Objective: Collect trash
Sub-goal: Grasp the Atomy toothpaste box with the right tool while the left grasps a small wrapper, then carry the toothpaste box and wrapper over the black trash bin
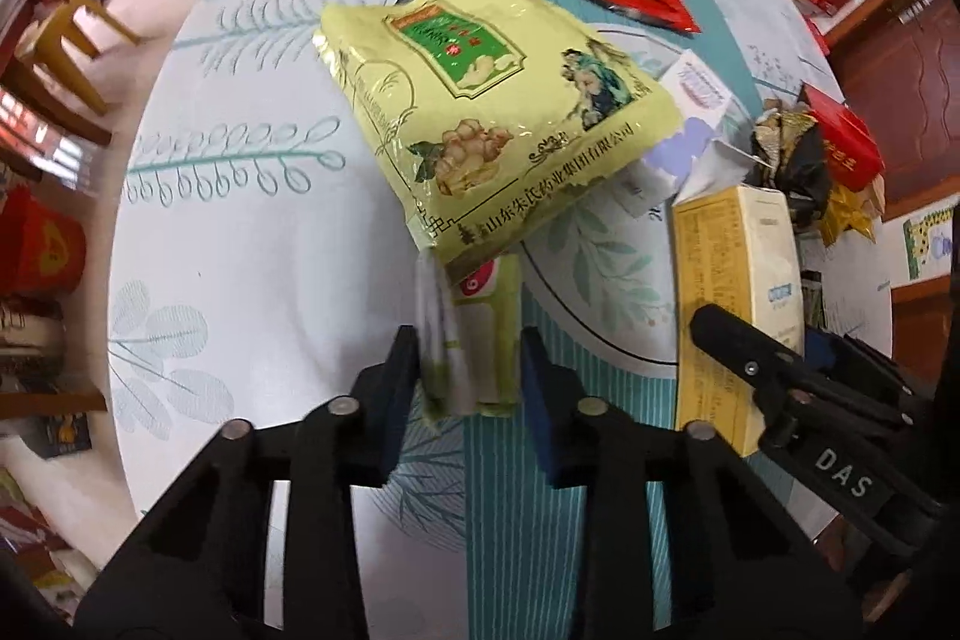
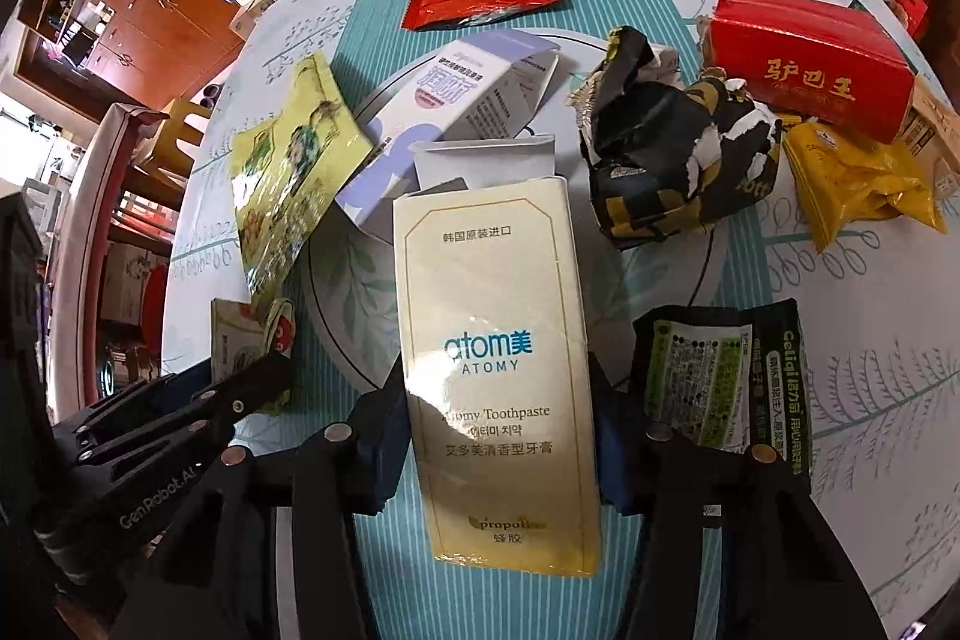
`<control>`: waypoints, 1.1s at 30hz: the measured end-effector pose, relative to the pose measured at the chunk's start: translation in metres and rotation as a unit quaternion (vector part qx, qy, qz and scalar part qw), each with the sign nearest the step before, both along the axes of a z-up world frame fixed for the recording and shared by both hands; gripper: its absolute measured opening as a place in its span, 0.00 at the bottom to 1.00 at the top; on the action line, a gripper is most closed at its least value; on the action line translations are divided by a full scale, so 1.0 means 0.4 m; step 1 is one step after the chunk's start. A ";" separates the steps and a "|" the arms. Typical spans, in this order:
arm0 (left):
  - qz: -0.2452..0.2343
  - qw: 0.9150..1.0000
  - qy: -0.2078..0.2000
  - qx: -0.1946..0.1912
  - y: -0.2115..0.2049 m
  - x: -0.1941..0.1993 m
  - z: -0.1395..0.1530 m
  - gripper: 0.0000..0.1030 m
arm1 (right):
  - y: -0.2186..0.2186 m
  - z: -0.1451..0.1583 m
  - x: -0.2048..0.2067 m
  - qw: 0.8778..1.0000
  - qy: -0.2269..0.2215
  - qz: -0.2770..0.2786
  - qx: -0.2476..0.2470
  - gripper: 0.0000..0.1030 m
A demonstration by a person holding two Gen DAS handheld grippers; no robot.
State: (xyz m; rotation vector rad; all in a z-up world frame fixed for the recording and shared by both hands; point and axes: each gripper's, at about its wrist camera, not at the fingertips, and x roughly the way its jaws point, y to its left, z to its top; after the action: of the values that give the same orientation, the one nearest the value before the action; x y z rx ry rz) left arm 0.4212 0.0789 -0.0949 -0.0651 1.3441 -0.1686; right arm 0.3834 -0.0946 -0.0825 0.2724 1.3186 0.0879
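Step in hand: pickup, both grippers pointing steeply down at the table (image 2: 840, 400). The left gripper (image 1: 468, 370) is closed on the bottom edge of the yellow-green pouch (image 1: 480, 112), which rears up from it. The right gripper (image 2: 498, 436) straddles the toothpaste box (image 2: 498, 364); whether its pads press cannot be told. Next, probably: clamp, then lift clear. The lavender carton (image 2: 444, 112) touches the box's far end; a black wrapper (image 2: 720, 388) lies just beside.

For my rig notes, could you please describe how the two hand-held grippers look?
Both are matte black plastic linkages with silver rivet pins and dark blue finger pads. The left hand-held gripper shows "GenRobot.AI" lettering in the right wrist view; the right hand-held gripper shows "DAS".
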 end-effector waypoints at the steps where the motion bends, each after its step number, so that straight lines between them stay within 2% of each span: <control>1: -0.005 1.000 -0.006 0.003 -0.005 -0.003 0.006 0.22 | 0.003 0.001 -0.003 1.000 -0.002 0.001 0.001 0.50; 10: -0.014 0.999 -0.043 0.013 -0.001 -0.041 0.067 0.19 | 0.022 0.033 -0.029 1.000 -0.023 0.010 0.008 0.49; 21: -0.019 0.997 -0.075 0.014 0.019 -0.158 0.165 0.19 | 0.011 0.107 -0.093 0.998 -0.054 0.019 0.021 0.49; 27: -0.019 0.995 -0.094 0.015 0.003 -0.238 0.228 0.19 | -0.010 0.162 -0.172 0.997 -0.073 0.022 0.027 0.49; 33: -0.020 0.992 -0.121 0.012 -0.034 -0.362 0.305 0.19 | -0.047 0.233 -0.308 0.994 -0.096 0.030 0.036 0.49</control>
State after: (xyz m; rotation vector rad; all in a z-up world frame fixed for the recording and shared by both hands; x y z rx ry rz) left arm 0.2765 0.0651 0.0272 0.0025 1.1059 -0.1876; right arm 0.2603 -0.1134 0.0107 0.2780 1.1332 0.2077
